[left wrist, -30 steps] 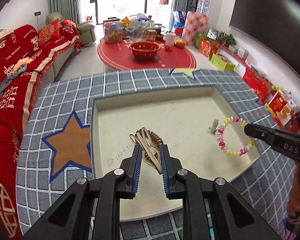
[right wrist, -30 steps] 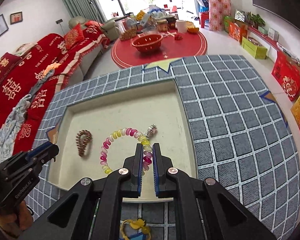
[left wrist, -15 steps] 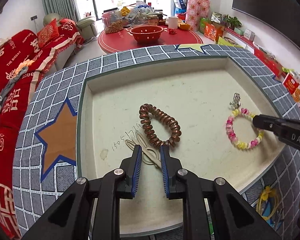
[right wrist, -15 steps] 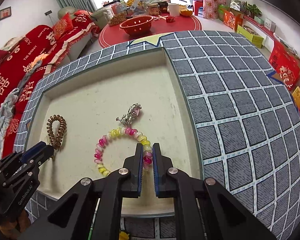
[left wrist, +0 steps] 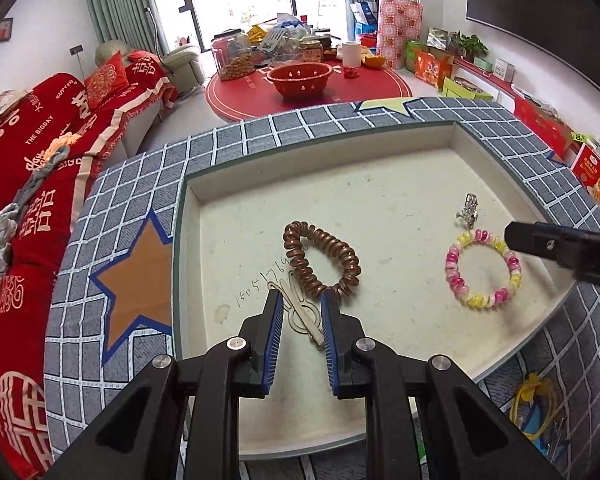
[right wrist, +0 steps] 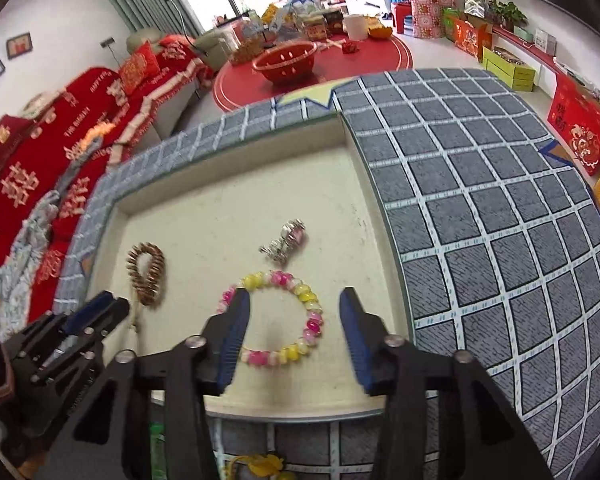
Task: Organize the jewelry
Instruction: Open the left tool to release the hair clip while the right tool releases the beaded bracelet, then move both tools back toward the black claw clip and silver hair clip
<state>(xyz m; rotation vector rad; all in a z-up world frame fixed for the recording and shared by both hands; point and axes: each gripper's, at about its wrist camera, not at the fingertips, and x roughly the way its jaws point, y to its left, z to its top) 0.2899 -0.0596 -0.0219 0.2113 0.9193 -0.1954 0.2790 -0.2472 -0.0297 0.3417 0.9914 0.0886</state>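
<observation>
A cream tray (left wrist: pixel 380 184) set into a grey checked cloth holds the jewelry. A brown coil bracelet (left wrist: pixel 322 258) lies mid-tray. A beige hair clip (left wrist: pixel 302 312) lies on the tray between the pads of my left gripper (left wrist: pixel 299 300), which stands slightly apart around it. A pink and yellow bead bracelet (right wrist: pixel 278 318) lies flat on the tray, with a silver charm (right wrist: pixel 284 240) just beyond it. My right gripper (right wrist: pixel 294 300) is open above the bead bracelet; it also shows in the left wrist view (left wrist: pixel 516 236).
The grey checked cloth (right wrist: pixel 480 220) with star patches surrounds the tray. A red sofa (left wrist: pixel 28 152) is at the left. A red round table (left wrist: pixel 308 88) with a red basket and jars stands behind. A yellow tassel (right wrist: pixel 256 466) hangs below the front edge.
My right gripper has opened and let go of the bead bracelet, which now lies flat on the tray. My left gripper has loosened a little around the hair clip, now down on the tray.
</observation>
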